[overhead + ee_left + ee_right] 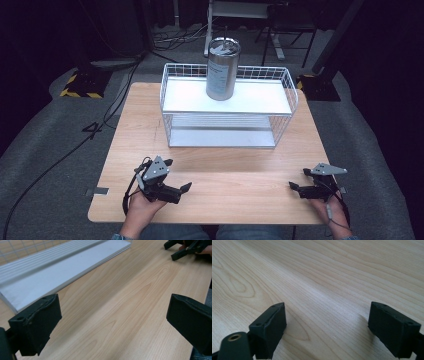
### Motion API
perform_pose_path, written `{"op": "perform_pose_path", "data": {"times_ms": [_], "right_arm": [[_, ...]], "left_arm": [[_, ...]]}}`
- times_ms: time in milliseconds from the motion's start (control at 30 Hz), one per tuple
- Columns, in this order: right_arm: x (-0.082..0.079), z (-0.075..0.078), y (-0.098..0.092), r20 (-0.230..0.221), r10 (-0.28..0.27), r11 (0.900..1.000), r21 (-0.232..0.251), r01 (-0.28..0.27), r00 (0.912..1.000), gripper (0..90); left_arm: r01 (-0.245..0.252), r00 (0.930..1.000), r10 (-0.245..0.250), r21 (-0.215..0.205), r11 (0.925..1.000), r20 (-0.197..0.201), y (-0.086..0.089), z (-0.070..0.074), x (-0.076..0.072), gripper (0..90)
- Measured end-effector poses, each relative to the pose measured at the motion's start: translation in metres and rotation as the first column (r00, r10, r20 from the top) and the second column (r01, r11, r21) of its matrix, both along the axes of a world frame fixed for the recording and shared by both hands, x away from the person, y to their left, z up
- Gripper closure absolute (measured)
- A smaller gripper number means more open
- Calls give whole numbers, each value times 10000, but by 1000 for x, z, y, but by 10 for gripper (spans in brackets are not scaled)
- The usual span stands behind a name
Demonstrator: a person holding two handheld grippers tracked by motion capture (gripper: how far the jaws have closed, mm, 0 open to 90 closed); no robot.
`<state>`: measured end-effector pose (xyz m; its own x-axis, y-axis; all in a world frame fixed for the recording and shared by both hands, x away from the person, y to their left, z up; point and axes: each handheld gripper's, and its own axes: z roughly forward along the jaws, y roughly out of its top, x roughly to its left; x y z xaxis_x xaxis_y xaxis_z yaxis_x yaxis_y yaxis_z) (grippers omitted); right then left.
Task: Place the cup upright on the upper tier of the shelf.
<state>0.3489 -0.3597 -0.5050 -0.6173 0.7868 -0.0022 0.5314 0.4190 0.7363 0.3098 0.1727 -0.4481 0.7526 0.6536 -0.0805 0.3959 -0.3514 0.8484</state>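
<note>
A dark room is surrounding the wooden table (pixel 225 175). The steel can (pixel 223 69) is standing upright on the wire rack (pixel 285 112), upper centre of the frame, well apart from both grippers. The left gripper (pixel 179 176) and the right gripper (pixel 298 179) are resting wide open and empty at the bottom; neither is clearly nearer.

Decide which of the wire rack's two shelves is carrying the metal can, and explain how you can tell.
The upper shelf of the wire rack: the metal can stands upright on it. The lower shelf is bare.
</note>
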Motion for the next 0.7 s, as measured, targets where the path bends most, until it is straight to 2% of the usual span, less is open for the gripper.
{"op": "perform_pose_path", "data": {"times_ms": [300, 433, 600, 633, 700], "right_arm": [[0, 0, 0, -1, 3, 10000, 1, -3, 10000, 154], [0, 0, 0, 0, 1, 10000, -1, -1, 10000, 154], [0, 0, 0, -1, 0, 10000, 1, 0, 10000, 154], [0, 0, 0, 0, -1, 10000, 1, 1, 10000, 154], [0, 0, 0, -1, 0, 10000, 2, 0, 10000, 154]], "left_arm": [[-437, 9970, 457, 325, 9985, -631, 6, -24, 5, 6], [-603, 9944, 657, 657, 9960, -832, 8, -29, 6, 9], [-856, 9881, 955, 850, 9927, -1204, 9, -34, 8, 27], [-961, 9850, 1082, 929, 9910, -1345, 9, -35, 8, 29], [-965, 9845, 1116, 1135, 9888, -1351, 9, -37, 9, 29]]}}
